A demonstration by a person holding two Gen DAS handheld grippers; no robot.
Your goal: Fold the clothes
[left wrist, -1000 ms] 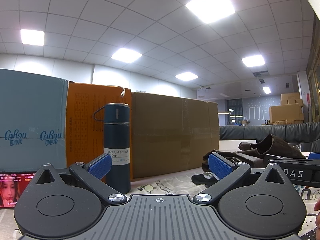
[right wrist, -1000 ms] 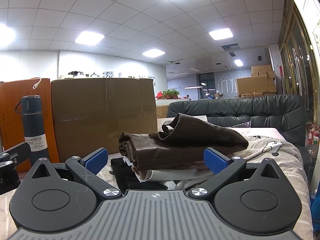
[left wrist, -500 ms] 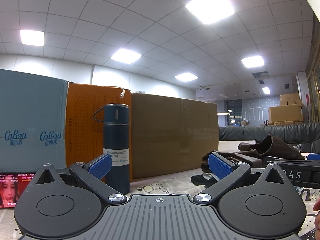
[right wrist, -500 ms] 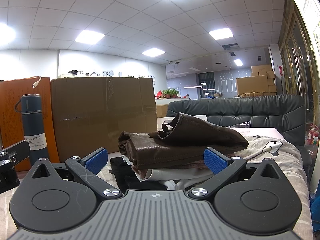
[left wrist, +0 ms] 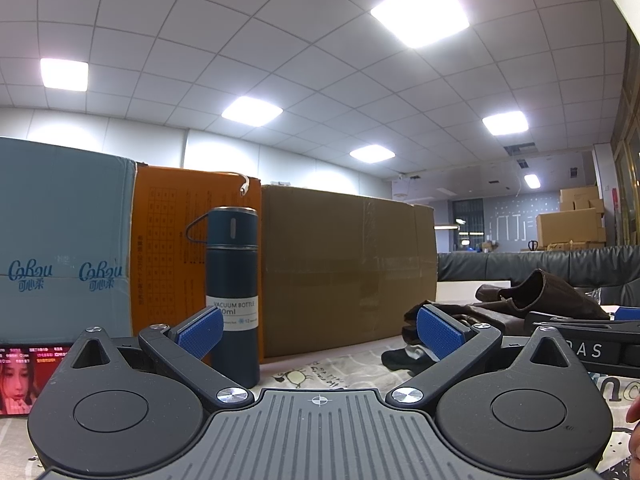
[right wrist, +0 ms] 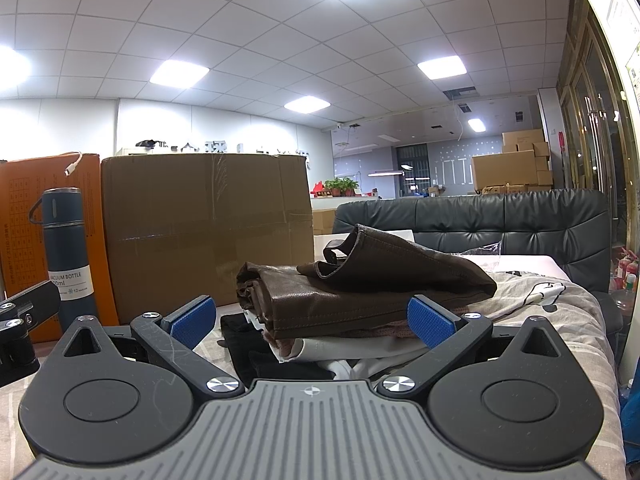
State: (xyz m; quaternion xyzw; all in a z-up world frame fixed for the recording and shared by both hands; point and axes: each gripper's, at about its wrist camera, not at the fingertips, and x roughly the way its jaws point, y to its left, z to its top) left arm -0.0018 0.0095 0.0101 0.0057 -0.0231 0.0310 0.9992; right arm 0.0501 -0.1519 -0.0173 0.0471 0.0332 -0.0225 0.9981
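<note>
Two black grippers with blue pads, left gripper (left wrist: pixel 318 330) and right gripper (right wrist: pixel 311 320), hover wide and empty; the pile of brown leather-look clothes (right wrist: pixel 352 292) lies ahead toward the table's far edge. Reaching appears next.

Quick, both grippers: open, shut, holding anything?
Left gripper: open, holding nothing.
Right gripper: open, holding nothing, facing the brown garment.

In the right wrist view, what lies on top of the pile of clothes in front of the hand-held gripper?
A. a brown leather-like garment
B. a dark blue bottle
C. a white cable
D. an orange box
A: the brown garment rests on top of the pile, above lighter clothes; the bottle stands apart at the left.
</note>
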